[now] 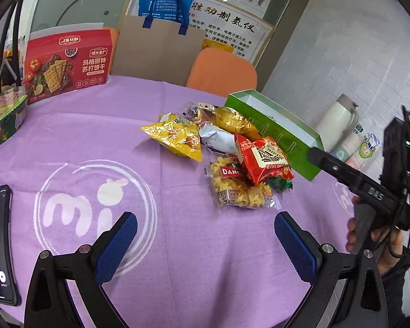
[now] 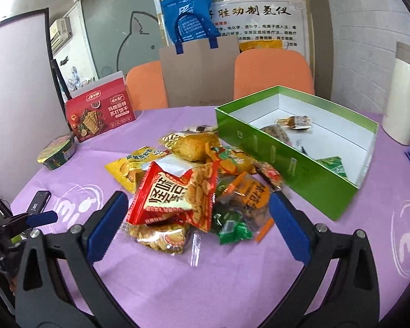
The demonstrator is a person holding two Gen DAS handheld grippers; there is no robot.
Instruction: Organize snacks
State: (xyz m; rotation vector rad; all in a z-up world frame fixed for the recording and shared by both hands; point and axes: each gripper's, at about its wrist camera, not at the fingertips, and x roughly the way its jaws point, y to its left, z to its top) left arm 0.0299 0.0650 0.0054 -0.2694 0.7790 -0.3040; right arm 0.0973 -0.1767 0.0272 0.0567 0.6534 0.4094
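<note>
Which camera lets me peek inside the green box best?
The right wrist view. It looks down into the green box, so you see its white inside with a few snack packets already lying there. The left wrist view shows the green box mostly from the side, only its outer wall and rim, with the contents hidden.

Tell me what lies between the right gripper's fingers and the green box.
The snack pile: the red cracker packet and an orange-labelled packet lie before the open right gripper, short of the green box. Right wrist view.

Glossy, crinkled foil and clear-plastic snack packets (image 2: 177, 191) lie on a matt purple tablecloth (image 2: 232, 273) beside a smooth, satin green cardboard box (image 2: 300, 169) with a white matt lining.
</note>
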